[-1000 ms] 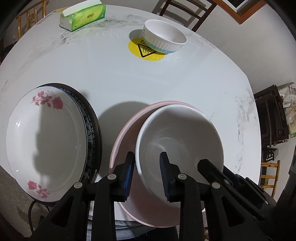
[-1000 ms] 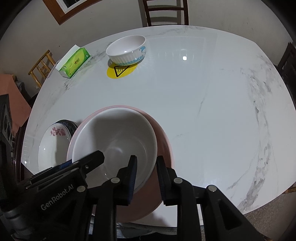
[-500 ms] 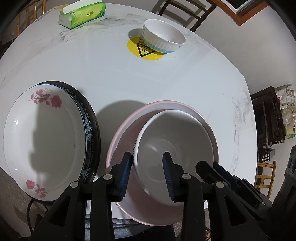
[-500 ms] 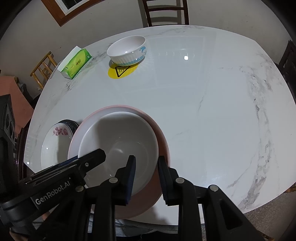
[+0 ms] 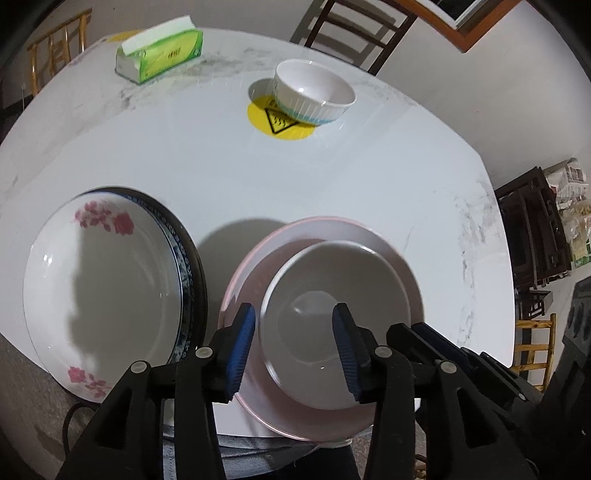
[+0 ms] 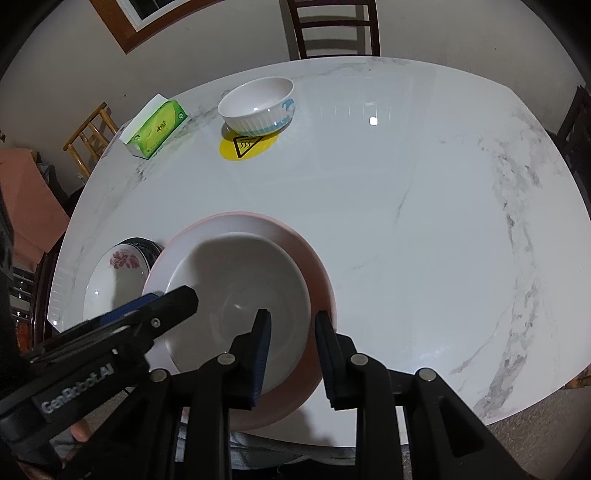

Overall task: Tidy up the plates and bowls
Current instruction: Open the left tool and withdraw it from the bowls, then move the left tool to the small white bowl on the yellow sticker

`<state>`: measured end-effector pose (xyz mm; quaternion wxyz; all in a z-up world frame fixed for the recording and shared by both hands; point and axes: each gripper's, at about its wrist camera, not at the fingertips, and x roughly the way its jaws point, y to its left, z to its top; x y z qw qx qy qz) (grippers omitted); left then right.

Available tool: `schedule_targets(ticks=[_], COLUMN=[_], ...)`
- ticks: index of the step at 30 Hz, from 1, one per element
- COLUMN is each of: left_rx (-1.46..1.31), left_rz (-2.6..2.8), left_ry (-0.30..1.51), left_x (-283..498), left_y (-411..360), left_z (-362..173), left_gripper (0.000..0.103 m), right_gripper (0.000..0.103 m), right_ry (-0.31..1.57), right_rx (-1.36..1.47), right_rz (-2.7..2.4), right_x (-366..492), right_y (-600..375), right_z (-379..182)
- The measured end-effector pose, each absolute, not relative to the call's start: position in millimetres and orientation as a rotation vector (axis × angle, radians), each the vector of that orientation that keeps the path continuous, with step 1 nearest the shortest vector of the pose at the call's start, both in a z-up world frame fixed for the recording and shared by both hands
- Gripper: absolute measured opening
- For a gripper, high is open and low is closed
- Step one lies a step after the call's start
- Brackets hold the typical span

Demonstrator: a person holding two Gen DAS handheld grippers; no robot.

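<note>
A large white bowl sits inside a pink bowl at the table's near edge. My left gripper is open, its jaws straddling the white bowl's left rim without gripping. My right gripper is open, its jaws either side of the white bowl's right rim. A rose-patterned white plate lies on a dark blue-rimmed plate to the left. A small ribbed white bowl stands on a yellow warning sticker at the far side.
A green tissue box lies at the far left of the round marble table. A dark chair stands behind the table, and wooden chairs stand at the left and right.
Both grippers have opened and let go of the white bowl's rim, which now rests in the pink bowl. Both have drawn back and up a little.
</note>
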<state>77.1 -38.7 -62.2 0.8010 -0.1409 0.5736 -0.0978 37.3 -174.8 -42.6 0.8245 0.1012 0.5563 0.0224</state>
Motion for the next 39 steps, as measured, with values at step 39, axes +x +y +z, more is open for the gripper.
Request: schedule_targets(ticks=[39], left_rx=[-0.092], left_rz=[-0.045], left_ry=[1.059], left_x=[195], left_y=[-12], left_z=[-37], left_gripper=[0.042], right_gripper=[0.025], right_ry=[1.079], right_rx=[0.0], right_rz=[0.153], right_x=[177], right_y=[-203], right_z=[-27])
